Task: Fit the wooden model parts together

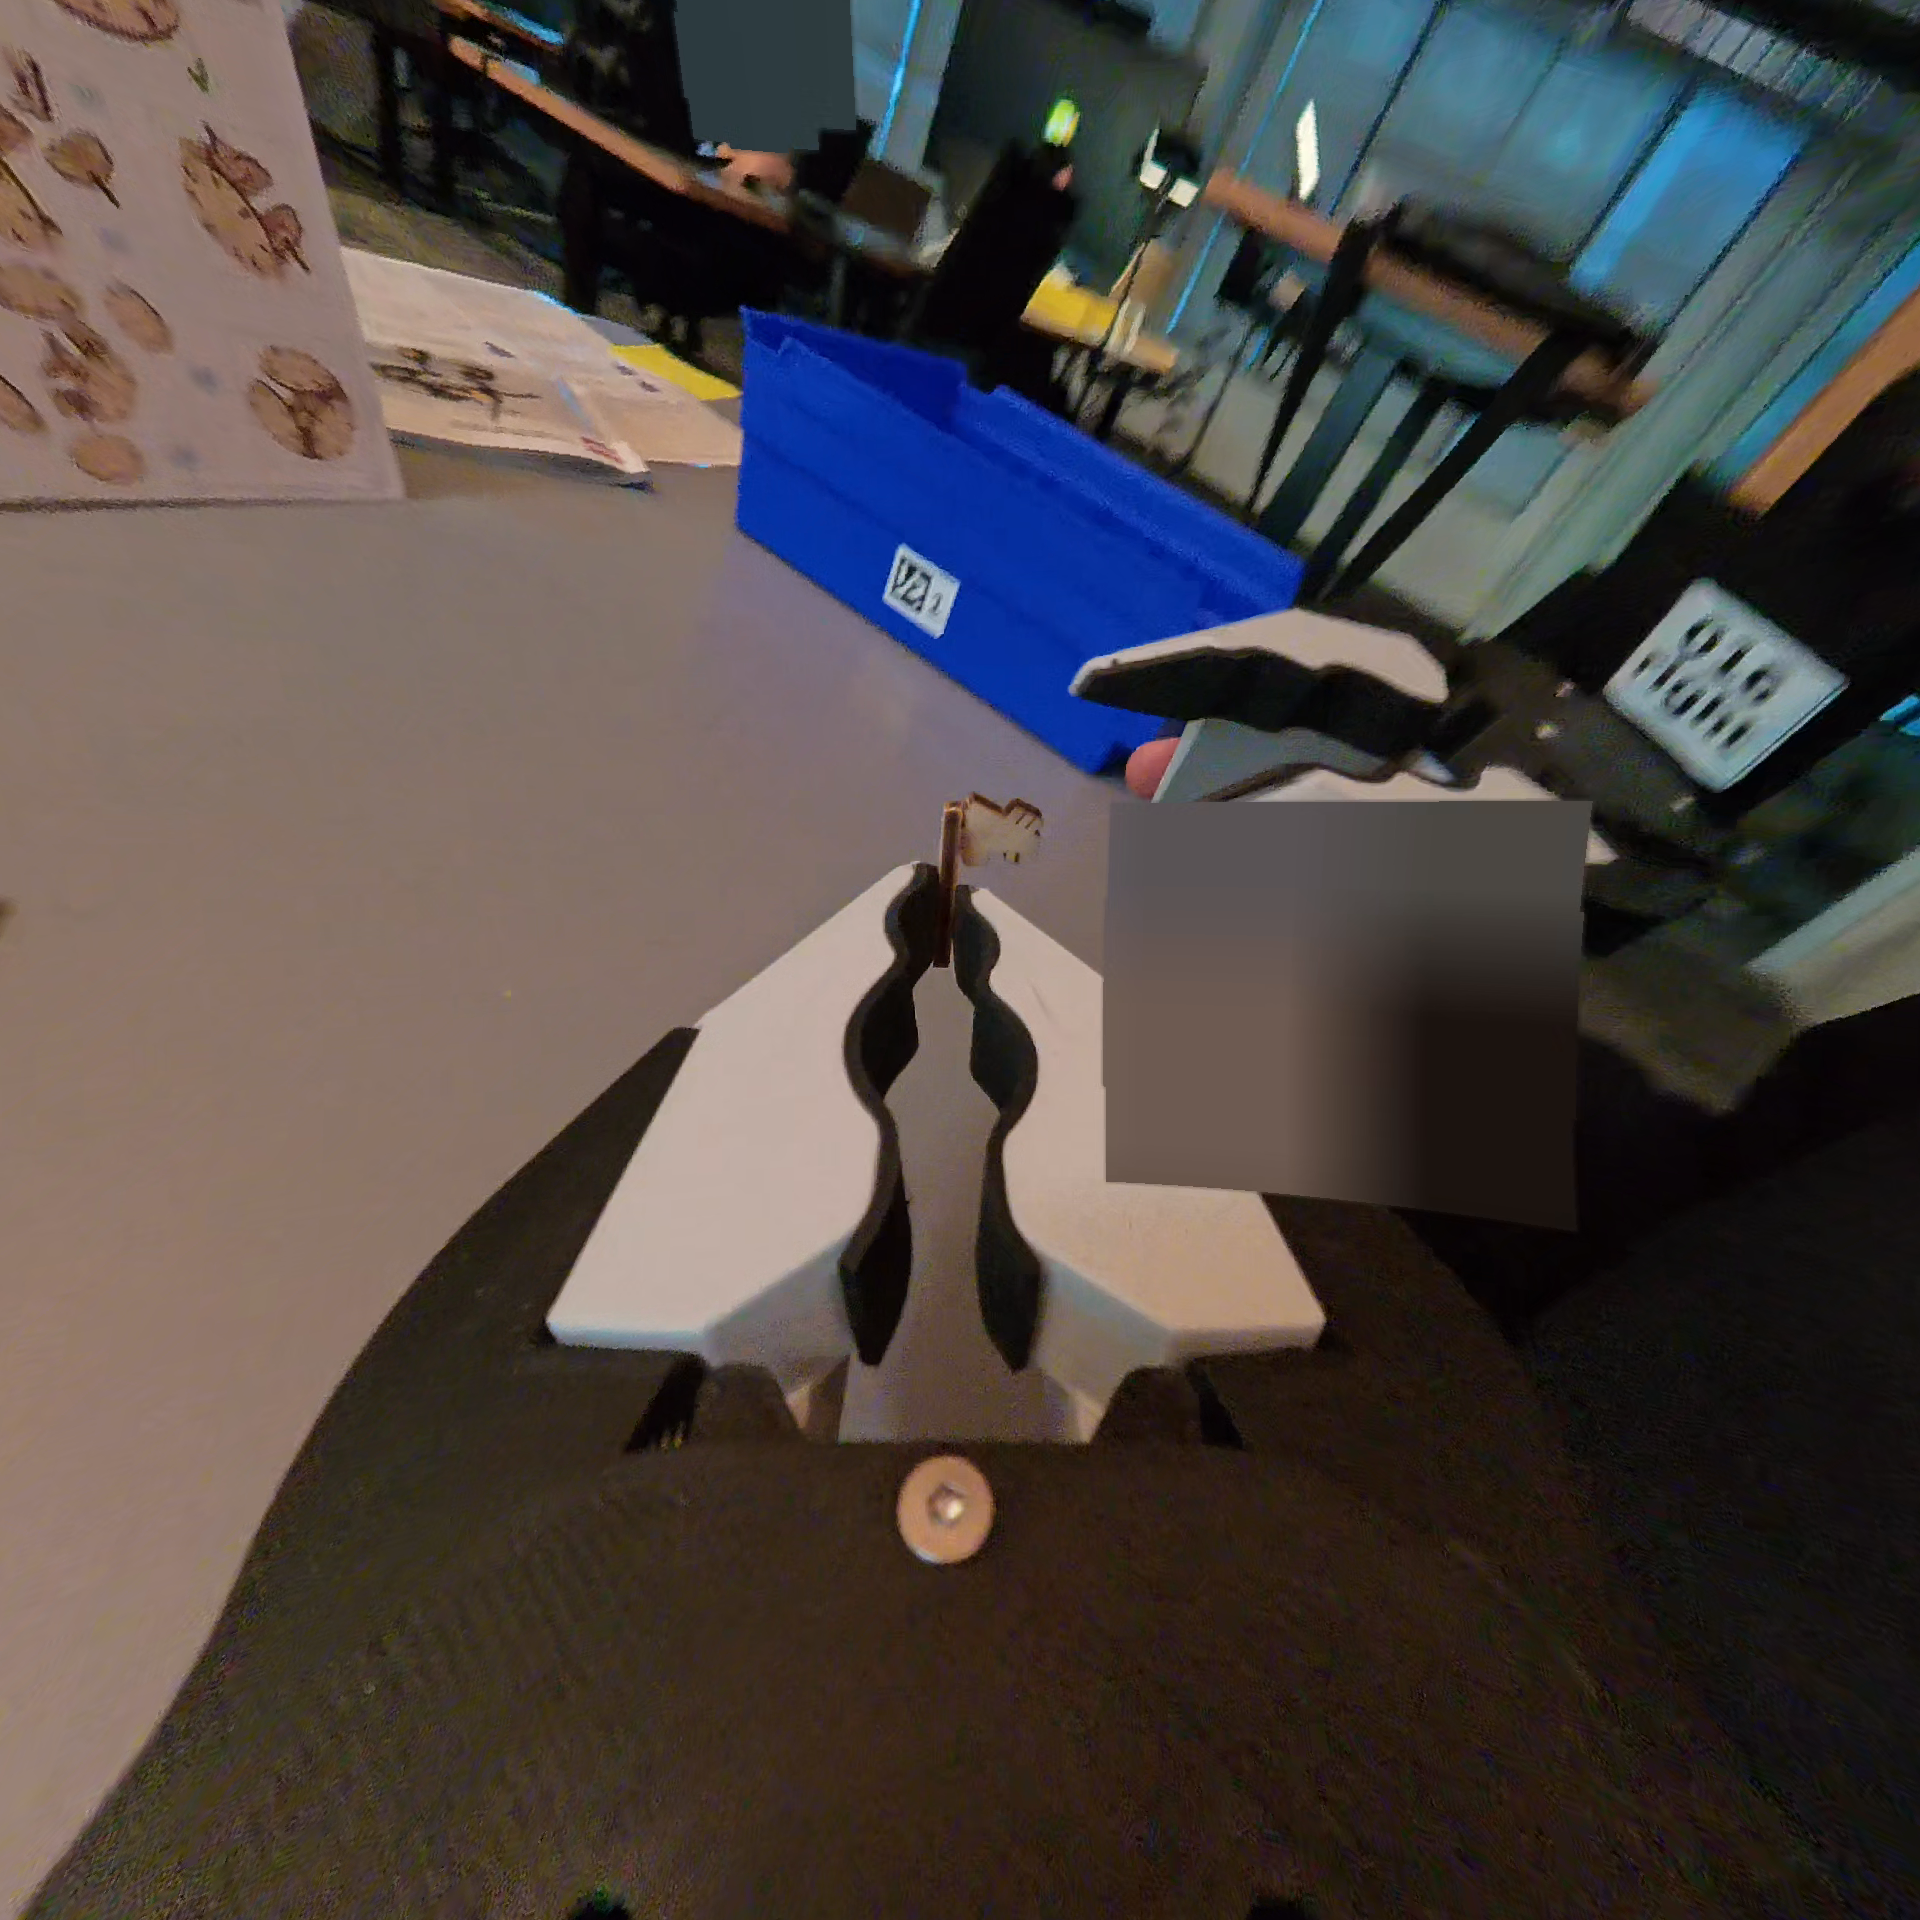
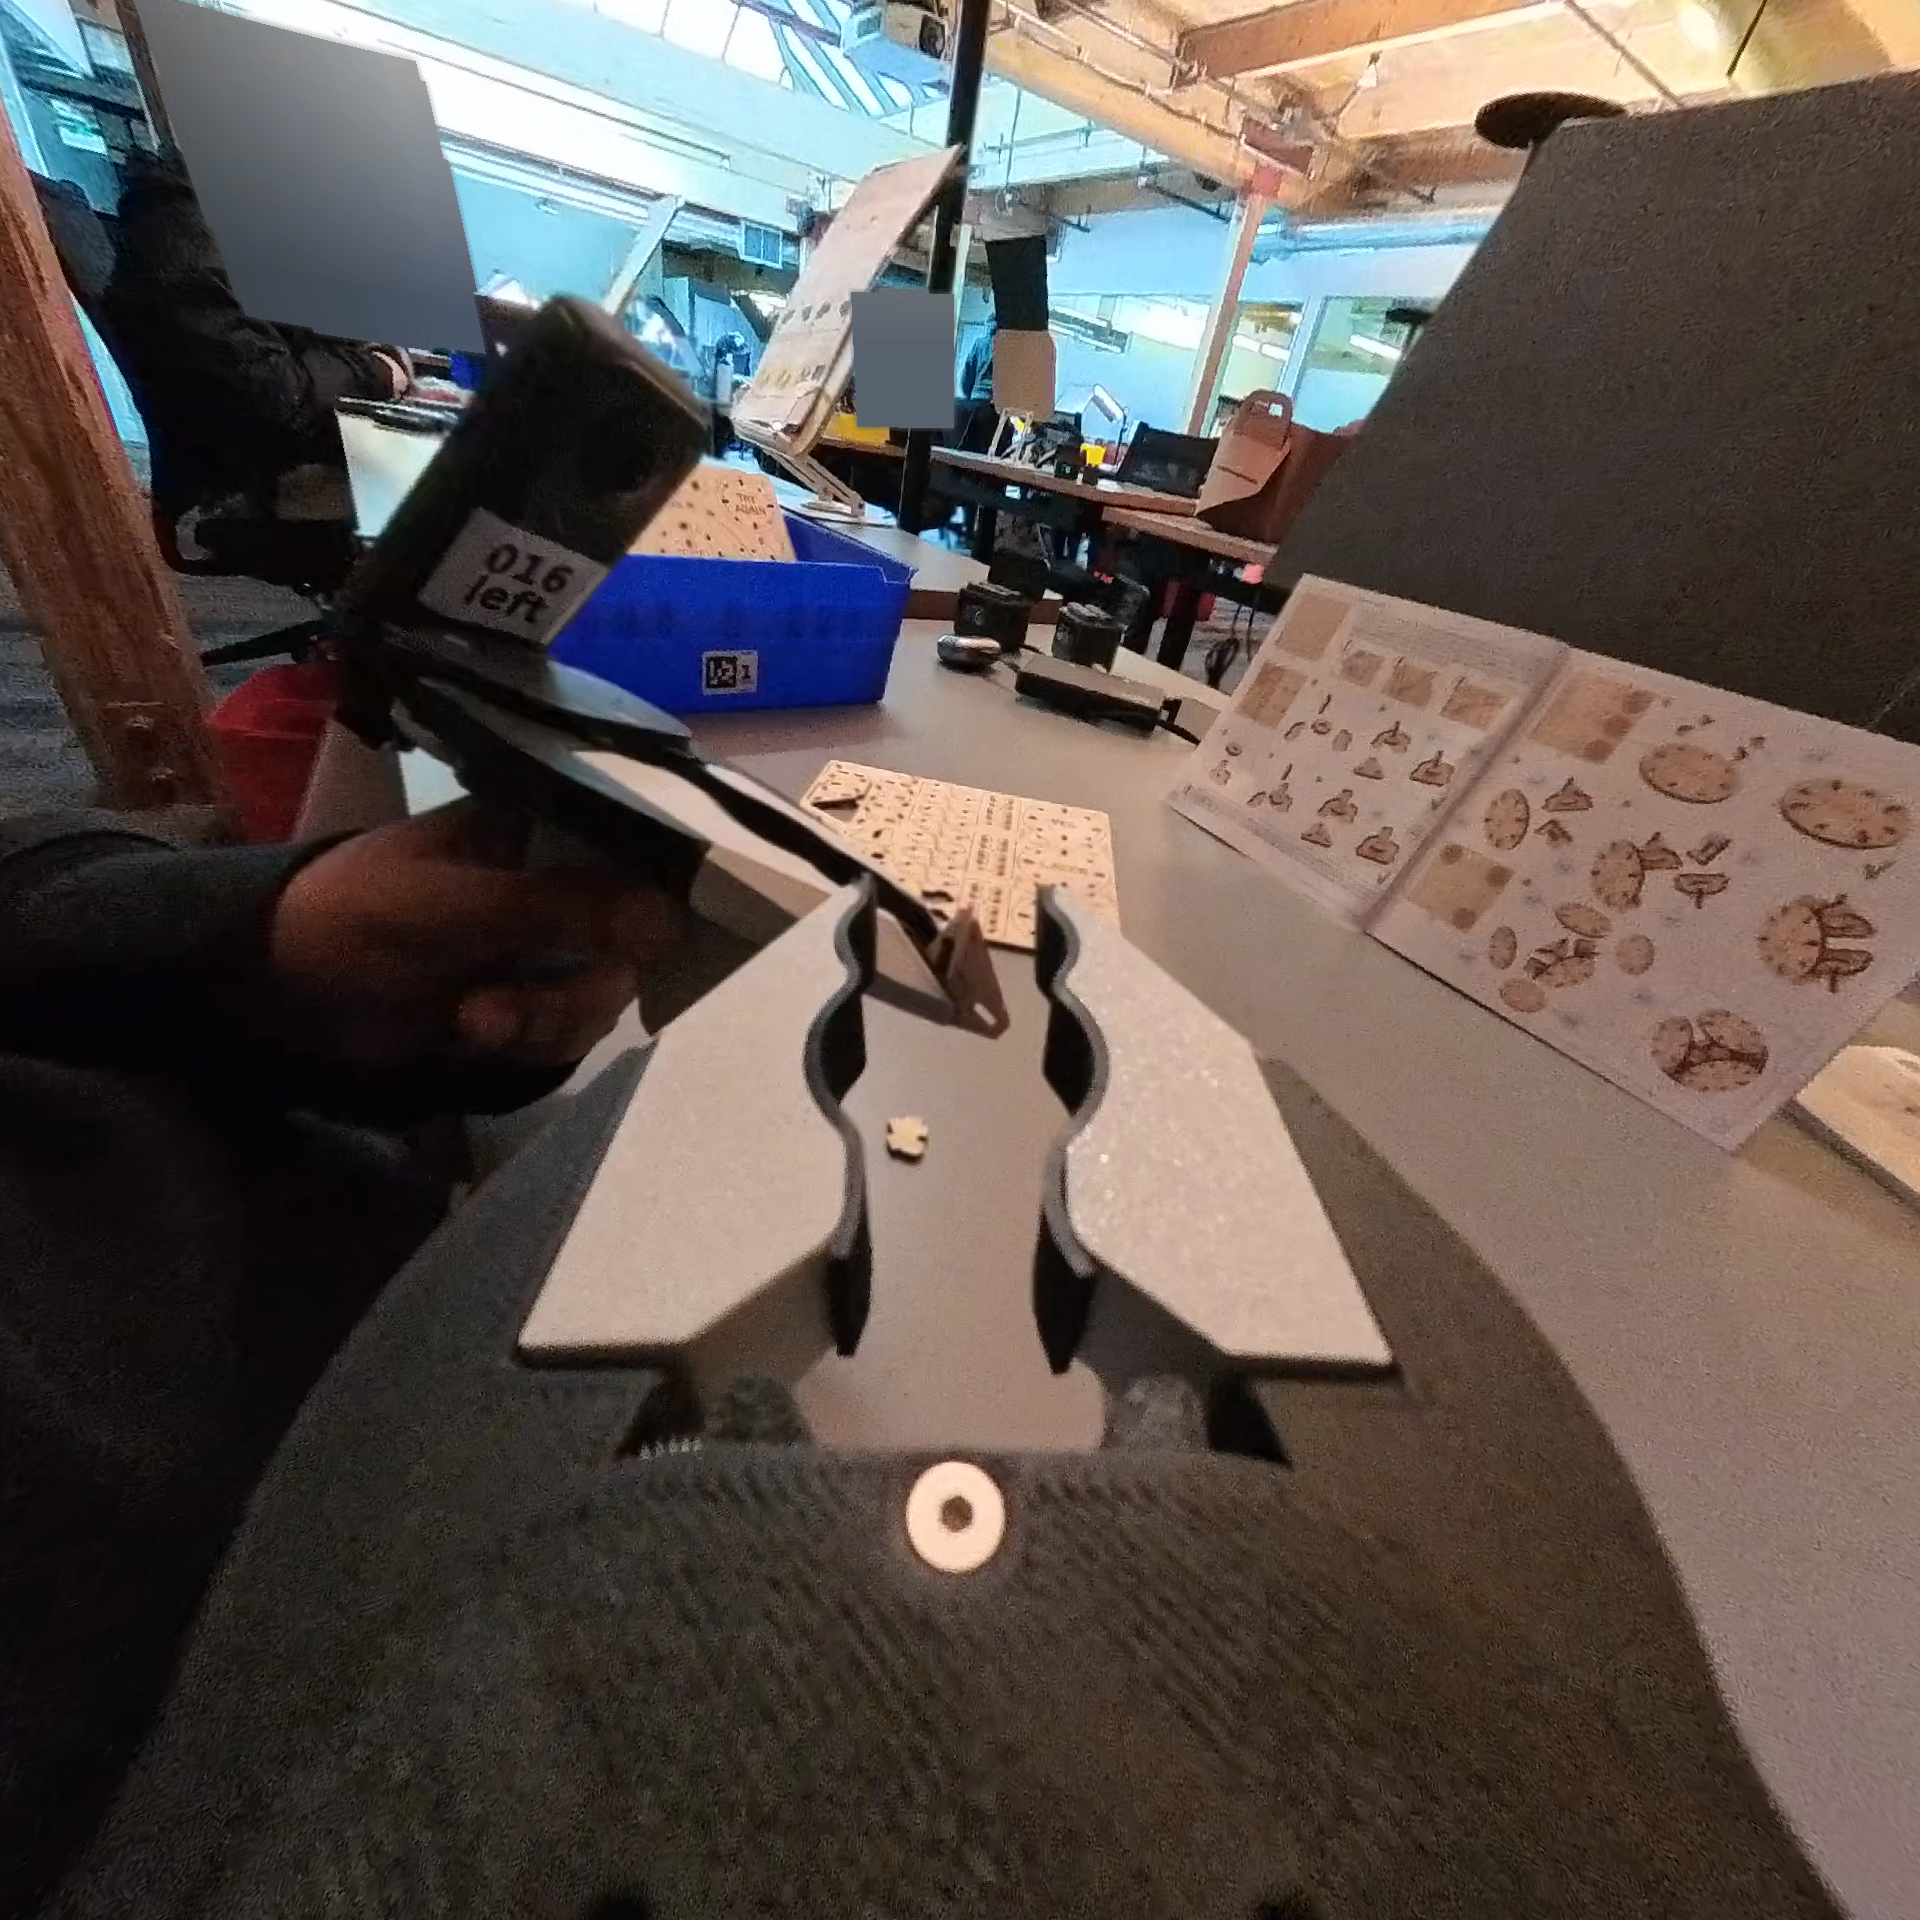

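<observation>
— Two tools in view; what does each have?

— My left tool (image 1: pixel 943 883) is pressed together on a small wooden piece (image 1: pixel 987 836), a thin flat part standing upright between the black pads with its pale notched tab sticking out past the tips toward one o'clock. My right tool (image 2: pixel 951 914) is spread, its fingers apart with nothing pinched.

— Where is the piece relative to the right tool?

— In the right wrist view the left tool comes in from ten o'clock and holds the wooden piece (image 2: pixel 971 966) between my right fingertips; I can't tell if it touches them.

— And around them?

— One small loose wooden bit (image 2: pixel 906 1135) lies on the grey surface (image 2: pixel 1299 1018) between the right fingers. At twelve o'clock lies a laser-cut wooden sheet (image 2: pixel 987 831), beyond it a blue bin (image 2: pixel 727 623), and at two o'clock an open instruction booklet (image 2: pixel 1558 831) stands propped.
</observation>
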The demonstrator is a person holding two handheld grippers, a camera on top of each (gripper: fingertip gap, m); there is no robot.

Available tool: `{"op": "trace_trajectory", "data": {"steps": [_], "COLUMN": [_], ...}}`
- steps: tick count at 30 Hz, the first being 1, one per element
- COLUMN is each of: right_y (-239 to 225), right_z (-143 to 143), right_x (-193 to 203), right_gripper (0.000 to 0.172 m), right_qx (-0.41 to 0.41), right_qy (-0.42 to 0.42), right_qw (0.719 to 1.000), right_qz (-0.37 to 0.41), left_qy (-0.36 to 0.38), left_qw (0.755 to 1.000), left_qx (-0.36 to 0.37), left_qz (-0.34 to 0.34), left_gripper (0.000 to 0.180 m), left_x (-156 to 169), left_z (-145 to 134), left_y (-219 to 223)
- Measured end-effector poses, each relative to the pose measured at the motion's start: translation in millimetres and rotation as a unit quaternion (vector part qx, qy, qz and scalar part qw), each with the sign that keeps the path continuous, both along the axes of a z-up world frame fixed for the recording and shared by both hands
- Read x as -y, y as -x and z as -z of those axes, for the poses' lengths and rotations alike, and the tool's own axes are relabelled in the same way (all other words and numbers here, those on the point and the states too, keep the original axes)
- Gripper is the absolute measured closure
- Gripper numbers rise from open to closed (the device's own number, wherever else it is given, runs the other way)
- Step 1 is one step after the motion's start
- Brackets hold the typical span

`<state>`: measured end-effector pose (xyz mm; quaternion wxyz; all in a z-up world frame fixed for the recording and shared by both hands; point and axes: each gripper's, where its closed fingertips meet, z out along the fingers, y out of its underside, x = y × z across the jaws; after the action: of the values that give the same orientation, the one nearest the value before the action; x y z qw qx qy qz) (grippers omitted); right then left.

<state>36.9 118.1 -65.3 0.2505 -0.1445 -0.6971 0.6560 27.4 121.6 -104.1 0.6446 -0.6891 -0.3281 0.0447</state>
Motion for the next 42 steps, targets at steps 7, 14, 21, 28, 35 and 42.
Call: {"op": "trace_trajectory", "data": {"steps": [7,14,21,28,35,42], "right_y": [4.5,6.5,10.4,26.7,51.8,72.9], "right_z": [17.9,24.3,32.8,27.8,17.0,-2.6], "right_x": [3.0,2.6,4.5,24.9,69.1,117.8], "right_gripper": [0.172,0.167,0.170,0.171,0.169,0.170], "right_qx": [0.051,0.030,0.037,0.094,0.097,0.098], "right_qy": [-0.013,-0.053,-0.064,-0.019,-0.042,-0.056], "right_qw": [0.999,0.998,0.997,0.995,0.993,0.987], "right_qz": [-0.004,0.017,0.021,-0.017,-0.060,-0.116], "left_qy": [0.139,0.213,0.204,0.131,0.071,-0.007], "left_qw": [0.984,0.961,0.963,0.979,0.990,0.985], "left_qx": [-0.103,-0.166,-0.163,-0.137,-0.094,-0.108], "left_qz": [-0.035,-0.063,-0.064,-0.072,-0.074,-0.134], "left_gripper": [0.180,0.180,0.179,0.179,0.180,0.179], "left_x": [-4.1,-1.3,-1.8,17.6,60.7,107.7], "left_z": [6.4,9.9,9.8,5.0,-7.8,-27.6], "left_y": [-1.6,1.0,3.6,19.2,45.3,67.0]}}
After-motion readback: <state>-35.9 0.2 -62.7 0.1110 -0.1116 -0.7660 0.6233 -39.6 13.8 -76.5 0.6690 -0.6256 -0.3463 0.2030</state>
